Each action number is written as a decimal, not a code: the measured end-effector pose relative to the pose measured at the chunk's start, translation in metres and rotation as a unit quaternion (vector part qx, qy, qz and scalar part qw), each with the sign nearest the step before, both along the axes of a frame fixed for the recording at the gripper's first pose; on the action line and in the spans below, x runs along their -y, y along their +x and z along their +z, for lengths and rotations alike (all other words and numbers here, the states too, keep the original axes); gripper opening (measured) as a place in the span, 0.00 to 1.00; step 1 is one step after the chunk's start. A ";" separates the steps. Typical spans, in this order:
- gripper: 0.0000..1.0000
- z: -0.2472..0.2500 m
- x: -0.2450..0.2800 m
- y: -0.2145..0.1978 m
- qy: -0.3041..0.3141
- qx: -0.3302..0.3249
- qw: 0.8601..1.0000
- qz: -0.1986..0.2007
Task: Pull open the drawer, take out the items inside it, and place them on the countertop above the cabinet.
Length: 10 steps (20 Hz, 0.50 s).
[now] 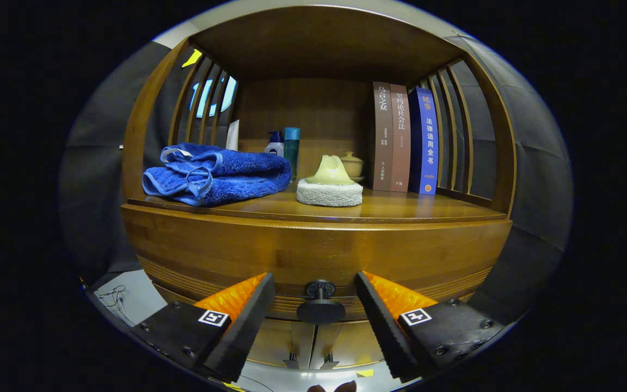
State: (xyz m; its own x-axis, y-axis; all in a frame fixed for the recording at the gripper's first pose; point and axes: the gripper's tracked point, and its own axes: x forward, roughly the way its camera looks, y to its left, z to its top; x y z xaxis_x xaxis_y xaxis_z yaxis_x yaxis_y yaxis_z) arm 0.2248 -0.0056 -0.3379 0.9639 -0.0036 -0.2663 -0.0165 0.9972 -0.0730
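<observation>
A wooden cabinet fills the view, with its drawer front [313, 256] shut beneath the countertop [400, 209]. A dark round drawer knob [320, 305] sticks out between my fingers, a gap on each side of it. My gripper [316, 296] is open, level with the knob and close to the drawer front. On the countertop lie a folded blue towel [218, 174] at the left and a round white sponge with a pale green handle [330, 185] in the middle. What the drawer holds is hidden.
At the back of the shelf stand a white lotion bottle [274, 146], a teal bottle [292, 144] and a small lidded cup [352, 163]. Three upright books [403, 139] lean at the right. Slatted wooden sides close in the shelf. Grey floor lies below the cabinet.
</observation>
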 end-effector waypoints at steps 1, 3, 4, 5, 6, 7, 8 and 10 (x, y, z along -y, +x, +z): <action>0.98 0.000 0.000 0.000 -0.001 0.000 1.000 0.000; 0.99 -0.001 -0.001 0.000 -0.004 0.000 1.000 0.003; 0.99 0.000 -0.001 -0.001 -0.007 -0.001 1.000 0.006; 0.99 0.000 -0.002 -0.002 -0.005 -0.003 1.000 0.011; 0.99 0.004 -0.003 -0.005 -0.003 -0.001 1.000 0.012; 0.99 0.010 -0.002 -0.008 -0.002 0.004 1.000 0.013; 0.99 0.016 -0.001 -0.012 -0.004 0.008 1.000 0.014; 0.99 0.034 -0.002 -0.024 -0.001 0.018 1.000 0.016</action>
State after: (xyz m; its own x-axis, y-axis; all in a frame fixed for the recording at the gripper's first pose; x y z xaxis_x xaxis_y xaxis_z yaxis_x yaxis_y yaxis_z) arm 0.2012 -0.0040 -0.3037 0.9724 0.0271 -0.2316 -0.0459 0.9960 -0.0761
